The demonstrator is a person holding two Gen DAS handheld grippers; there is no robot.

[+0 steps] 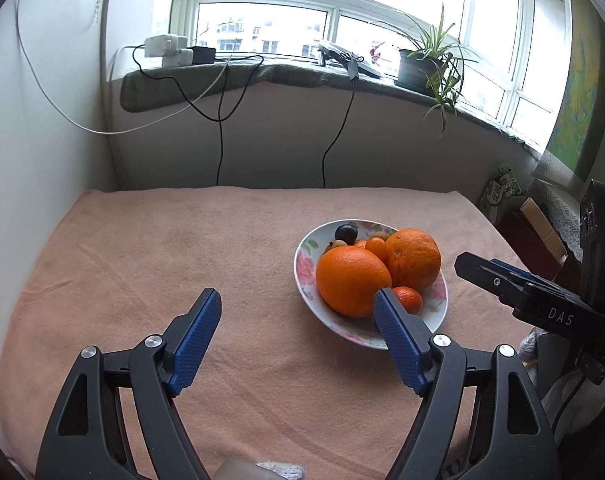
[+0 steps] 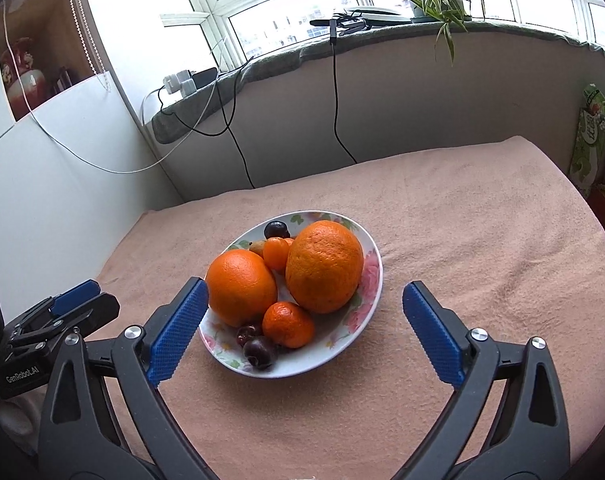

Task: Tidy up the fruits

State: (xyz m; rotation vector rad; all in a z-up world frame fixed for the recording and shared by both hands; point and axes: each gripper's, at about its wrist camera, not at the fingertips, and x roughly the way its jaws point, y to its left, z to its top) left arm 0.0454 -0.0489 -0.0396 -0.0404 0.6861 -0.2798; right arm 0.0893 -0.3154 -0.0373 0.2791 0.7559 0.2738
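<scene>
A flowered plate (image 2: 372,276) rests on the peach cloth and holds two big oranges (image 2: 240,288) (image 2: 324,266), a tangerine (image 2: 288,324), a kumquat (image 2: 276,252) and dark cherries (image 2: 258,350). My right gripper (image 2: 304,286) stands open just before the plate, with nothing between its pads. My left gripper (image 1: 297,296) is open too, left of the plate (image 1: 306,256), and its right finger overlaps the near orange (image 1: 350,286) and the tangerine (image 1: 408,300) in view. Each gripper's fingers show in the other's view (image 1: 490,278) (image 2: 78,300).
The peach cloth (image 1: 162,248) covers the table up to a white wall at the left and back. Cables hang from the window sill (image 1: 262,72), which carries chargers and a potted plant (image 1: 422,64). A green bag (image 2: 592,136) and boxes stand off the table's right edge.
</scene>
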